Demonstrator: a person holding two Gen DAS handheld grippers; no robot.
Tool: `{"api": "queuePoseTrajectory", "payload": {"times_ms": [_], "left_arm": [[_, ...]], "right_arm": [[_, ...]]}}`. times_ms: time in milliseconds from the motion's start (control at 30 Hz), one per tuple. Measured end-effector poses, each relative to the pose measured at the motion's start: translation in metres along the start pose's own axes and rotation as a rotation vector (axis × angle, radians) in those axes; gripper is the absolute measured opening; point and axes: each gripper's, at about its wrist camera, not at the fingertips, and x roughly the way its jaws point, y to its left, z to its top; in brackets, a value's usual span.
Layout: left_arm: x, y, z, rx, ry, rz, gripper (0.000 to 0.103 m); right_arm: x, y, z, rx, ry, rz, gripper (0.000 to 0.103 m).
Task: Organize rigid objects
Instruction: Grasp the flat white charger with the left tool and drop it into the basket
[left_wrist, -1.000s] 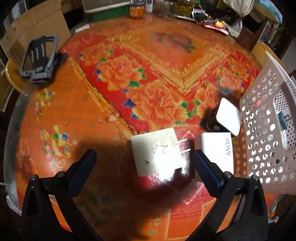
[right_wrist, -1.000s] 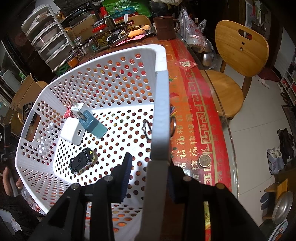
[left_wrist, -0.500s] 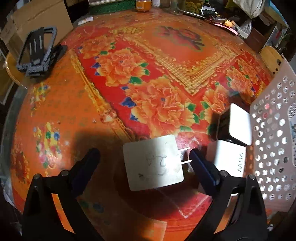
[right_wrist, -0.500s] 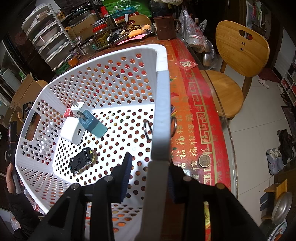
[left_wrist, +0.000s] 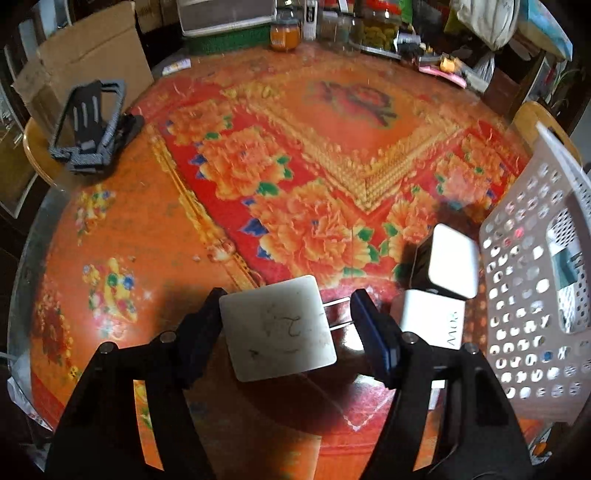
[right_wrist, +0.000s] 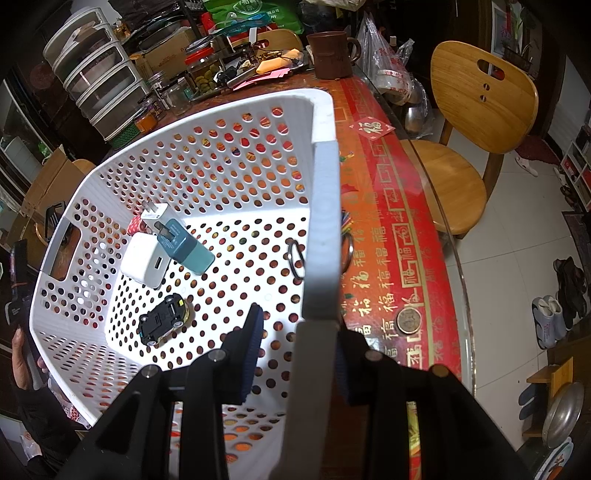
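A flat white plug charger (left_wrist: 277, 328) lies on the red floral table, prongs pointing right. My left gripper (left_wrist: 286, 325) straddles it: the left pad touches its side, the right pad stands at the prongs, the jaws partly closed. Two more white chargers (left_wrist: 432, 320) (left_wrist: 448, 264) lie just right of it, beside the white perforated basket (left_wrist: 535, 295). My right gripper (right_wrist: 299, 347) is shut on the basket's rim (right_wrist: 321, 236). Inside the basket lie a white charger (right_wrist: 144, 265), a teal charger (right_wrist: 184, 246) and a black toy car (right_wrist: 162, 324).
A black phone stand (left_wrist: 92, 125) sits at the table's far left. Jars and clutter (left_wrist: 332, 26) line the far edge. A coin (right_wrist: 409, 321) and a ring (right_wrist: 295, 258) lie near the basket. A wooden chair (right_wrist: 469, 122) stands to the right.
My left gripper has moved down and forward around the flat white charger and its jaws have narrowed on it. The right gripper and basket have stayed still.
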Motion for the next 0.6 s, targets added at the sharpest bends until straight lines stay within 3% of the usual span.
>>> {"api": "queuePoseTrajectory", "payload": {"times_ms": [167,300,467,600], "left_arm": [[-0.045,0.004,0.003,-0.023,-0.102,0.012,0.067],[-0.097,-0.008,0.009,0.018,-0.205,-0.003,0.067],[-0.150,-0.066,0.018,0.181,-0.276,-0.069,0.067],[-0.156,-0.139,0.018,0.361,-0.228,-0.152,0.067]], "right_arm": [[0.000,0.000,0.000,0.000,-0.001,0.000,0.035],[0.000,0.001,0.001,-0.001,-0.001,-0.002,0.035],[-0.001,0.001,0.001,-0.004,-0.001,-0.002,0.035],[-0.001,0.001,0.001,-0.002,-0.001,-0.001,0.035]]}}
